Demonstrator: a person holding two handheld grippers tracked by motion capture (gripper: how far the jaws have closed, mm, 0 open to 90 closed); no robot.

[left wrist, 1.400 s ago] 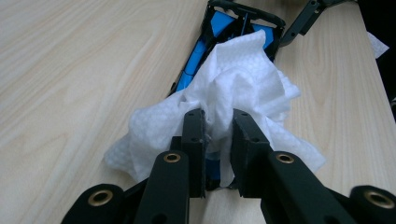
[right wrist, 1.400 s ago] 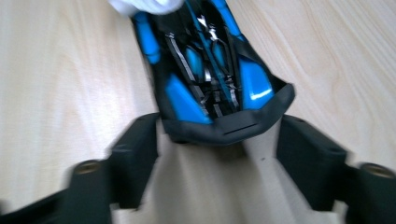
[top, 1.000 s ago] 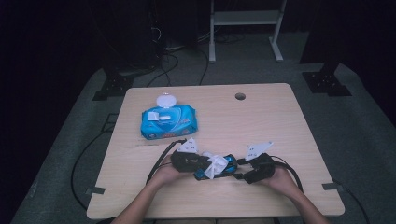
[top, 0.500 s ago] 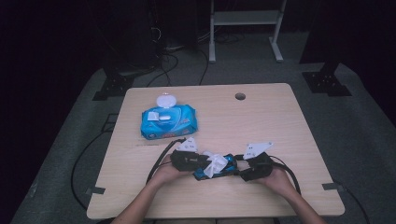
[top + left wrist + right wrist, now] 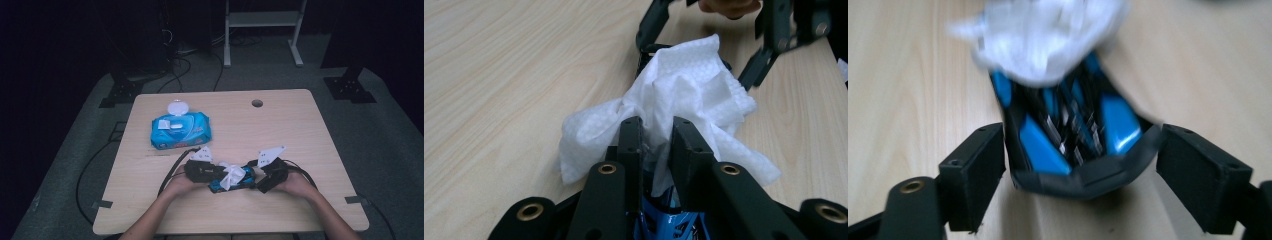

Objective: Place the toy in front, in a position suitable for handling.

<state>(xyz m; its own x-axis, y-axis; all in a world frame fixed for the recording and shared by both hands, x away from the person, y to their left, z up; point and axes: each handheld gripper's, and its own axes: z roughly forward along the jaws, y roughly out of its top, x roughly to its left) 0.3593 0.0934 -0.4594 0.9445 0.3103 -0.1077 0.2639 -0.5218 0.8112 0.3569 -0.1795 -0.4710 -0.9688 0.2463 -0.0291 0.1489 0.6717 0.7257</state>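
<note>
Two grippers at blue-black toy [image 5: 1073, 145], near table [image 5: 300, 130] front edge. Left gripper [image 5: 656, 137] pinches wipe [image 5: 684, 95], rubbing toy. Right gripper [image 5: 1078, 175] just opened, jaws beside toy, not pressing. Re-clamp toy first, then wipe gently.

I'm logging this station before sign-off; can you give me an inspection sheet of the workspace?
Surface: light wooden table with a round hole near the far edge.
Job's things: white wipe bunched over a blue-and-black object lying at the near edge.
Clutter: blue wipes pack, lid flipped open, at the far left.
Grippers: left gripper shut on the wipe; right gripper has just been opening, its fingers apart on either side of the object's end.
Cables: black leads trail from each gripper.
Surroundings: dark floor, white frame behind.
</note>
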